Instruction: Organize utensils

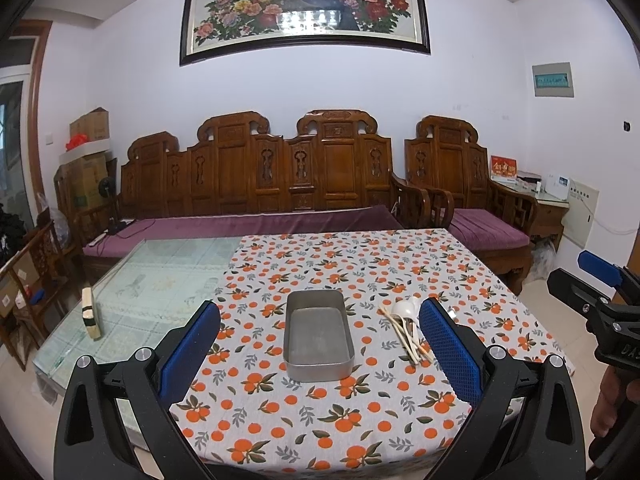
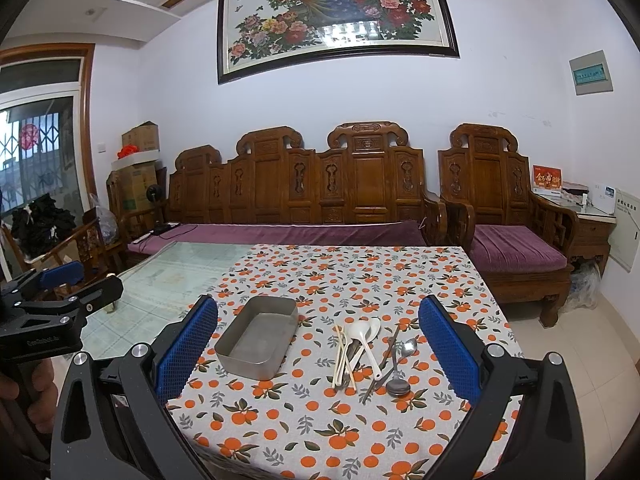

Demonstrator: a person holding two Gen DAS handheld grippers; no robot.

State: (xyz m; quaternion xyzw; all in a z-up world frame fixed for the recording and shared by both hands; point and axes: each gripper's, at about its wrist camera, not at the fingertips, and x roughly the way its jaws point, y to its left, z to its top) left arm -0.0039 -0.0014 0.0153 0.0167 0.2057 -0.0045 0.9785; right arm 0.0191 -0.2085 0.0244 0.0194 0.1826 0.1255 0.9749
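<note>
A sitting room with carved wooden seating

A long wooden bench and matching armchair, both purple-cushioned, line the pale wall under a framed peacock painting; cardboard boxes fill the corner, beside what looks like a grated window.

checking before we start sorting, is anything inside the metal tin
Nothing: the metal tin shows only its bare floor. The utensils all lie outside on the tablecloth. Its near wall hides a strip of floor.

One metal tray sits on the worktop. Right of the tray lie two white spoons, two metal spoons and several pale chopsticks (overlapping, so their number is unclear), plus one dark pair.
</note>
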